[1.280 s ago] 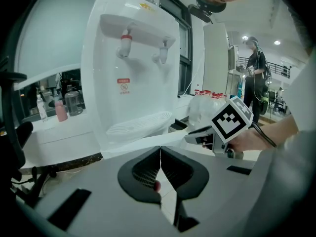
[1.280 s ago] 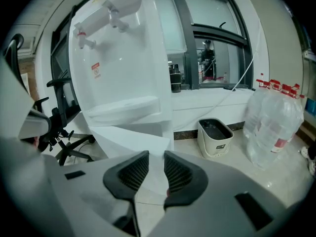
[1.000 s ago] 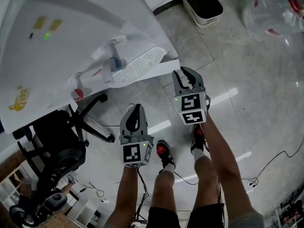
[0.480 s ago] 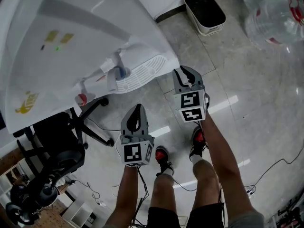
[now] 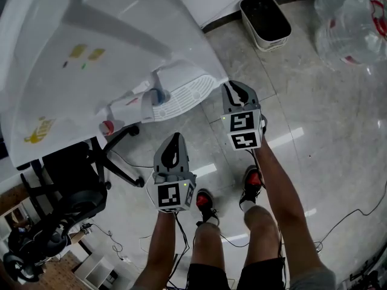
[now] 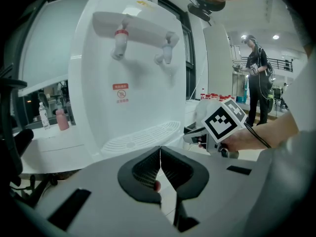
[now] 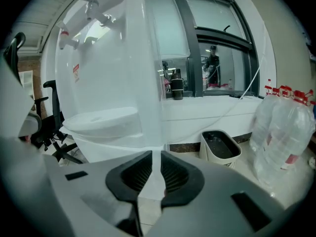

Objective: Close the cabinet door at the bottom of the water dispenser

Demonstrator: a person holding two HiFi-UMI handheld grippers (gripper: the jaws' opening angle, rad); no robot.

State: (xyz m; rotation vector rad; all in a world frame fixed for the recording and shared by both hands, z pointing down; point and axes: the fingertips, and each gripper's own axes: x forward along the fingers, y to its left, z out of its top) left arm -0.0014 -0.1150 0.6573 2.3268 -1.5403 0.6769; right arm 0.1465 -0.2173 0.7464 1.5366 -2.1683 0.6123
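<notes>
Left gripper (image 5: 175,138) clenched, empty. Right gripper (image 5: 233,87) jaws just closing to a slit. Cabinet door (image 7: 145,83) edge lines up with it; grip unclear.

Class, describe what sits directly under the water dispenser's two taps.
A white slotted drip tray sits under the red tap and blue tap. From overhead, it covers whatever lies beneath it.

White cabinet door (image 7: 144,83), swung open

In the head view, the white water dispenser (image 5: 121,53) hides its own lower cabinet door; clear plastic bottles (image 5: 354,23) run off the edge.
</notes>
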